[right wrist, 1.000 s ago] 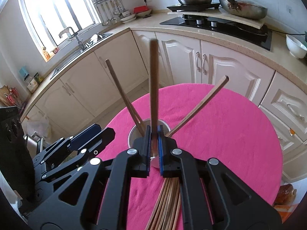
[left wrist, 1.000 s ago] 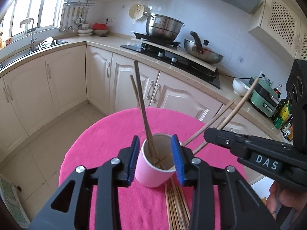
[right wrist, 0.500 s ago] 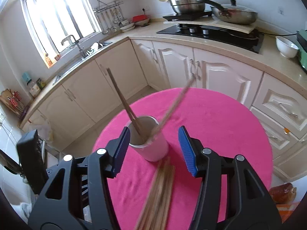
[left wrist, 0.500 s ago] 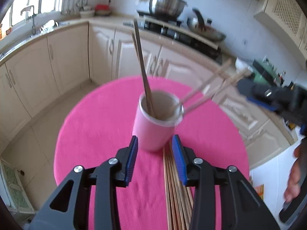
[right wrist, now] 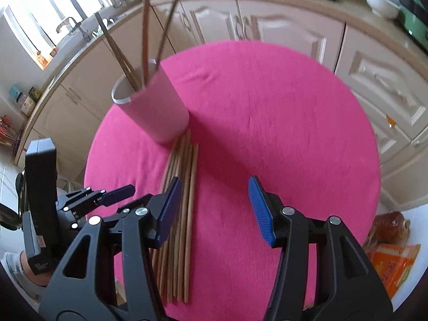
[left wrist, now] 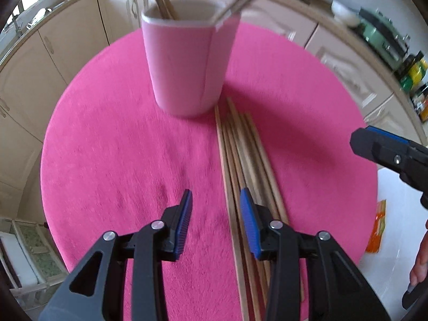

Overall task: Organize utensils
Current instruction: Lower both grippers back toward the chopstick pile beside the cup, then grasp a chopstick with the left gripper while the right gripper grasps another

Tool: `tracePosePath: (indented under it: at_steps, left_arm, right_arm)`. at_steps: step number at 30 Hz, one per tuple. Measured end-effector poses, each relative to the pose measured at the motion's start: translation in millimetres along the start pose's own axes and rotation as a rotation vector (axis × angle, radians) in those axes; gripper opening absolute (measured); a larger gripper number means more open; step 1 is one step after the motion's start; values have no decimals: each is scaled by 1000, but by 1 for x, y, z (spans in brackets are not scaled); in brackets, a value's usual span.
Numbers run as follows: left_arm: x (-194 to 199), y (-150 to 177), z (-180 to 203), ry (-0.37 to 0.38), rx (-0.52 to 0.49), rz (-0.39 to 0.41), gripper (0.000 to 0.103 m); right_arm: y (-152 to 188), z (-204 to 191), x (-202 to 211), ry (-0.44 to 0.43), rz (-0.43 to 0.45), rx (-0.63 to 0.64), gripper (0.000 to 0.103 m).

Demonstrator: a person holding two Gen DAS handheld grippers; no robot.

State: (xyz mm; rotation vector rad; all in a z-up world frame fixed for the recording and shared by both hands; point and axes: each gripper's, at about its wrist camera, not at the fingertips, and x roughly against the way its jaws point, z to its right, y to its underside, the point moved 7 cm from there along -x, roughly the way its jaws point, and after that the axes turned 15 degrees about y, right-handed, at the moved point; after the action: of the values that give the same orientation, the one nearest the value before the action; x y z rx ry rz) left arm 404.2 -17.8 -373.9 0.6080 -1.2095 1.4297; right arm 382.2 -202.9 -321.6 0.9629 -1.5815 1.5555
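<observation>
A pink cup (left wrist: 184,64) stands on the round pink tablecloth (left wrist: 120,160) with several wooden chopsticks leaning in it. In the right wrist view the cup (right wrist: 157,107) is at upper left. A bundle of loose chopsticks (left wrist: 246,160) lies flat on the cloth, running from the cup's foot toward me. My left gripper (left wrist: 216,195) hangs open just above the bundle's left edge, its right pad over the sticks. My right gripper (right wrist: 214,184) is open and holds nothing, its left pad over the right side of the bundle (right wrist: 184,200). Each gripper shows in the other's view.
Cream kitchen cabinets (right wrist: 281,24) and a counter ring the table. An orange packet (right wrist: 393,264) and a bottle (right wrist: 390,224) lie on a white surface past the table's right edge. A hand (left wrist: 420,256) shows at the far right.
My right gripper let go of the chopstick it held over the cup and opened. Both grippers then tilted down and sank toward the bundle on the cloth.
</observation>
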Motion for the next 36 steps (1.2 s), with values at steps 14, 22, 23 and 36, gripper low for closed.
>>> tracePosePath:
  at_steps: [14,22,23,36]
  left_arm:
    - [-31,2,-5,-111,-26,-128,37]
    - [-18,13,-24,-55,46,-135,12]
    - [-18,15,-26,-44,60,-135,12]
    - [-11,18,-37,6,126,-155,12]
  right_arm:
    - [25,-4,-32,-8,-117,19,52]
    - [25,-30,-55,-28,-180,88,28]
    - [24,-34,-57,-33,-187,95,27]
    - [15,-54,-76,11,-265,150,16]
